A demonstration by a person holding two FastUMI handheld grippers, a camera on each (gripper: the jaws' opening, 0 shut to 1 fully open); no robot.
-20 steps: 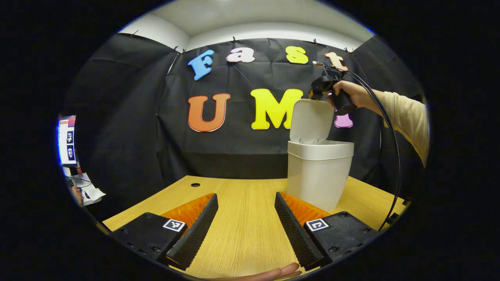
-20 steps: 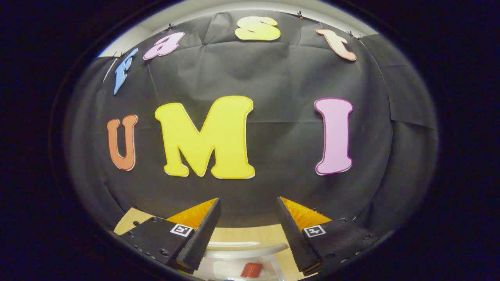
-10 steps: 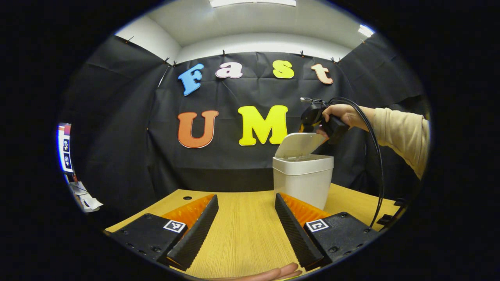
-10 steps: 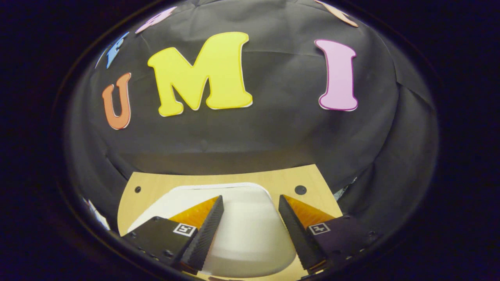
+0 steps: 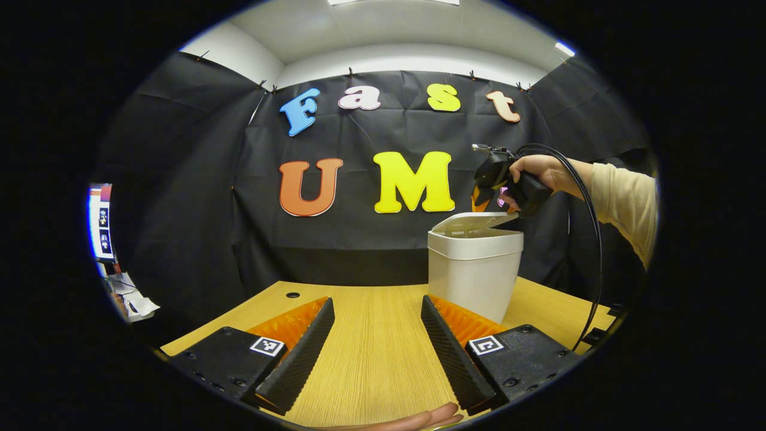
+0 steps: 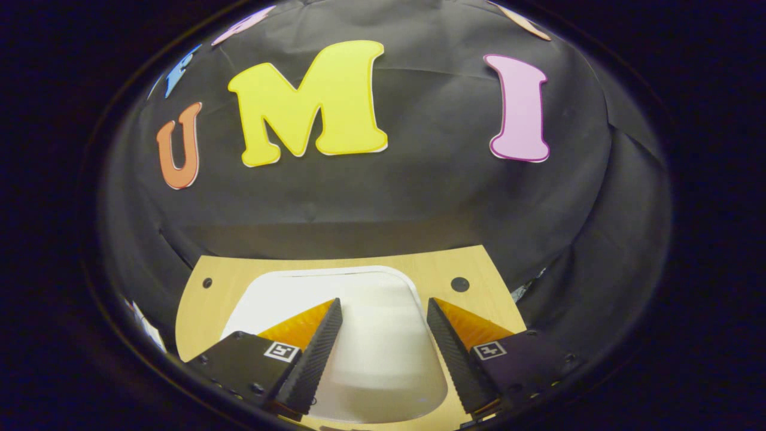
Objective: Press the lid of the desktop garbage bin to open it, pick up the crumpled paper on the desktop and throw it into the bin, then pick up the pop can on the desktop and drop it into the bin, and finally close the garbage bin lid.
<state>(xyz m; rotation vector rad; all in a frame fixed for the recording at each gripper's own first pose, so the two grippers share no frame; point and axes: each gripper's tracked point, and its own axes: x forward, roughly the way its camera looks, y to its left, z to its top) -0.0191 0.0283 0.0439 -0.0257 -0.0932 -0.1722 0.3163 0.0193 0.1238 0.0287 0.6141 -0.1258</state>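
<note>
A white desktop bin stands on the wooden table, right of centre in the left gripper view. Its lid is tilted low, almost down on the rim. My right gripper, held by a hand, sits just above the lid's raised front edge. In the right gripper view the white lid lies directly under the right gripper, which is open with nothing between its fingers. My left gripper hovers open over bare tabletop in front of the bin.
A cable loops down from the right gripper to the table's right edge. Two round holes mark the table's far side near the black wall. A screen and white papers sit beyond the table's left side.
The lid has swung down from upright to nearly flat, with the right gripper lowering onto it. The left gripper has stayed open over the table.
</note>
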